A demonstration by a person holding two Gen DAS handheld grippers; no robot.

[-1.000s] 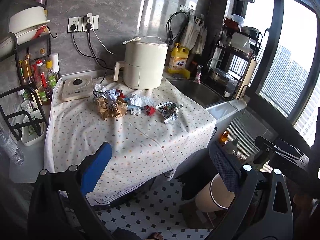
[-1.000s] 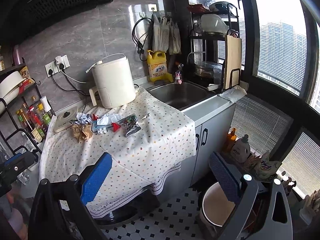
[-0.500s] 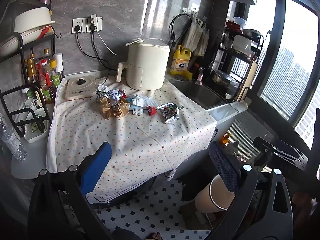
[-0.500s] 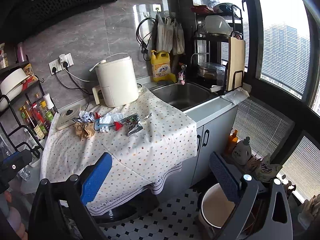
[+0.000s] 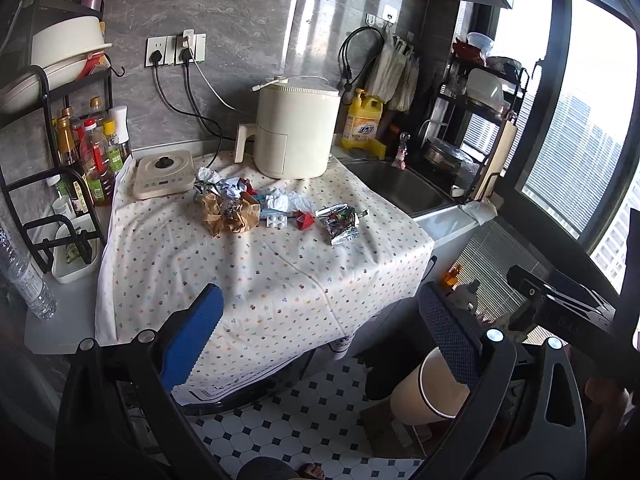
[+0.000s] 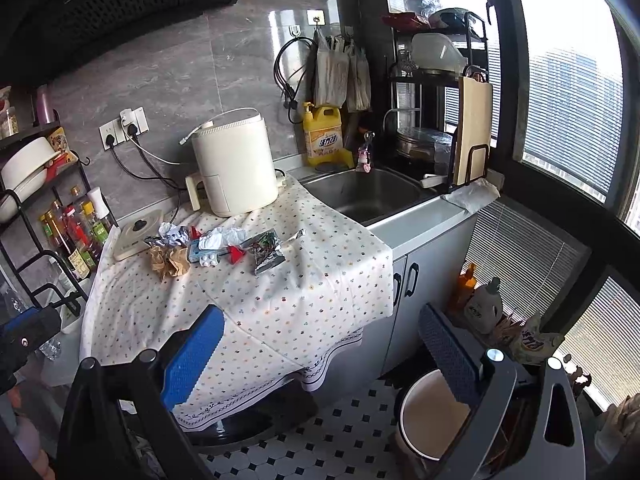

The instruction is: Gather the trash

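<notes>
Approach step; nothing collected yet. Left gripper [image 5: 320, 336] and right gripper [image 6: 320, 340] both hung released, empty, well short of the worktop [image 5: 256, 272]. Trash pile [image 5: 264, 208] lay mid-cloth before the air fryer [image 5: 296, 128]. Next: reach forward to the foil wrapper [image 6: 268, 256]; bin [image 6: 432, 420] below on the floor.

Crumpled trash [image 5: 256, 208] mid-tablecloth [image 5: 248, 276], beyond empty, spread hand-held gripper [image 5: 320, 328]
</notes>
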